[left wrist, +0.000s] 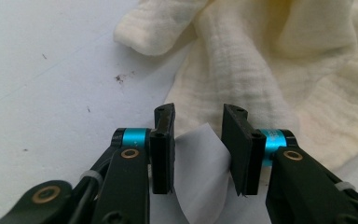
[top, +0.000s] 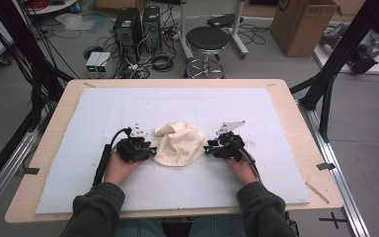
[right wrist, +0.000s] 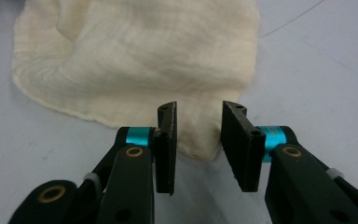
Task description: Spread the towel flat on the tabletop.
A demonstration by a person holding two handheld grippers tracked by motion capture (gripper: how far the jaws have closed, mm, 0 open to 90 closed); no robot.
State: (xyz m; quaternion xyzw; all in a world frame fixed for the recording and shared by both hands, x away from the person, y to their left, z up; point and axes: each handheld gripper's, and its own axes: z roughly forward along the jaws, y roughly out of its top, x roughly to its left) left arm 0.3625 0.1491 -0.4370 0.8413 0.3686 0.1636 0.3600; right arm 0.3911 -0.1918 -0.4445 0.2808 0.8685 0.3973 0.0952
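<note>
A crumpled cream cloth (top: 177,143) lies in a heap on the white mat (top: 256,113), between my two grippers. My left gripper (top: 153,150) sits at the cloth's left edge, low over the mat. In the left gripper view the cloth (left wrist: 261,70) lies ahead, and its white tag (left wrist: 200,163) sits in the gap of my left gripper (left wrist: 198,140), whose jaws stand apart. My right gripper (top: 206,148) is at the cloth's right edge. In the right gripper view a corner of the cloth (right wrist: 135,60) reaches between the parted jaws of my right gripper (right wrist: 198,140), with gaps on both sides.
The mat covers most of a wooden table (top: 301,143). Beyond the far edge stand a black stool (top: 206,42), computer towers (top: 128,29) with cables, and a cardboard box (top: 301,24). Black frame posts (top: 325,89) rise at the table's sides.
</note>
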